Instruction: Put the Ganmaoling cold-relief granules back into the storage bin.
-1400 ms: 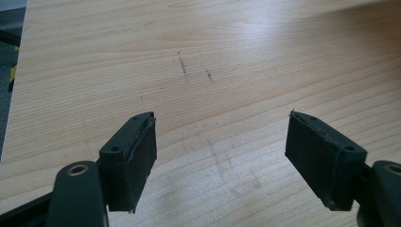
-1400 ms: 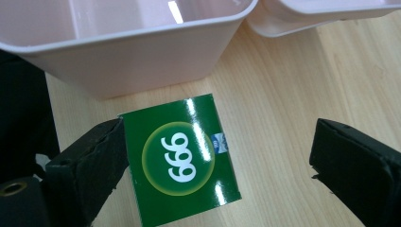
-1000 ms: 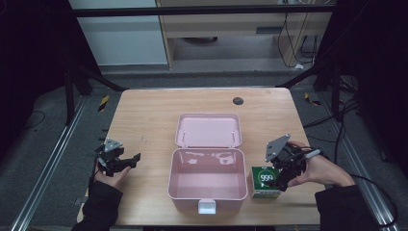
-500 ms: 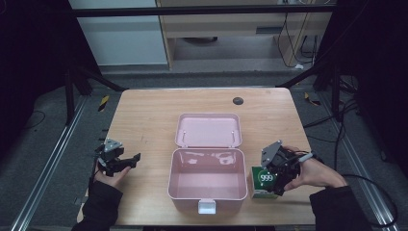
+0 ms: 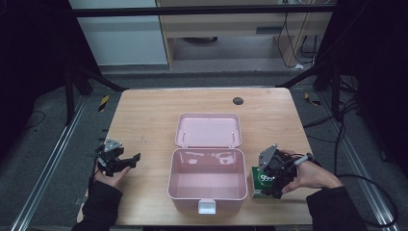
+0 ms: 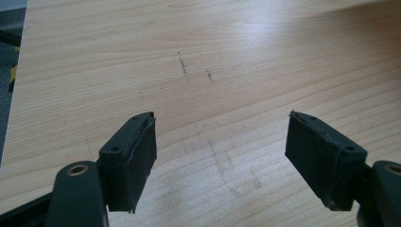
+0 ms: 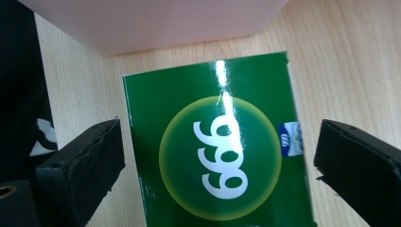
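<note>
Beside the open pink case (image 5: 207, 185): green "999" box (image 7: 213, 156).
Our right gripper (image 7: 215, 161) straddles it, jaws just widened, untouching; left gripper (image 6: 222, 161) wide over bare table (image 6: 236, 56).

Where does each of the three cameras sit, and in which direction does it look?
High view: above the near table edge, looking forward and down on the pink box; forearms, both claws.
Left gripper view: on the left claw, facing bare wooden table; its open jaws.
Right gripper view: on the right claw, looking down on the green carton; its jaws flank it, apart.
Shared: high and right views show carton and box.
</note>
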### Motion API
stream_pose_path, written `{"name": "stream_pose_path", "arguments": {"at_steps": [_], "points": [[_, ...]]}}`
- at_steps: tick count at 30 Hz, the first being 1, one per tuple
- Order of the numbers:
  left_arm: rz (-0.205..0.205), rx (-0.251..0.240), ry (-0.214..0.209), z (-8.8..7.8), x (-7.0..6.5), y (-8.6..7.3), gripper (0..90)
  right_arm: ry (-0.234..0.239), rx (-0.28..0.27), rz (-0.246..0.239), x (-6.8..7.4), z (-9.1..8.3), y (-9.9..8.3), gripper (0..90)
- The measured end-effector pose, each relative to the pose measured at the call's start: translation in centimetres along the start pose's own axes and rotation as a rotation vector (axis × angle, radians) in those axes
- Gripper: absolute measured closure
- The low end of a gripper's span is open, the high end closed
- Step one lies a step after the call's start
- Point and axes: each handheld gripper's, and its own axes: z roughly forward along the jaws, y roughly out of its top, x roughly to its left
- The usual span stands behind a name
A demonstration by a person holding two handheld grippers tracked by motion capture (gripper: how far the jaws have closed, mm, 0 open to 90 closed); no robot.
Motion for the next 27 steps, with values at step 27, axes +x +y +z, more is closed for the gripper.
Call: {"name": "stream_pose_path", "arguments": {"at_steps": [27], "points": [[-0.001, 0.003, 0.001, 0.0, 0.0, 0.0, 24.7, 0.043, 0.048, -0.019, -0.4, 2.8, -0.6, 8.7]]}}
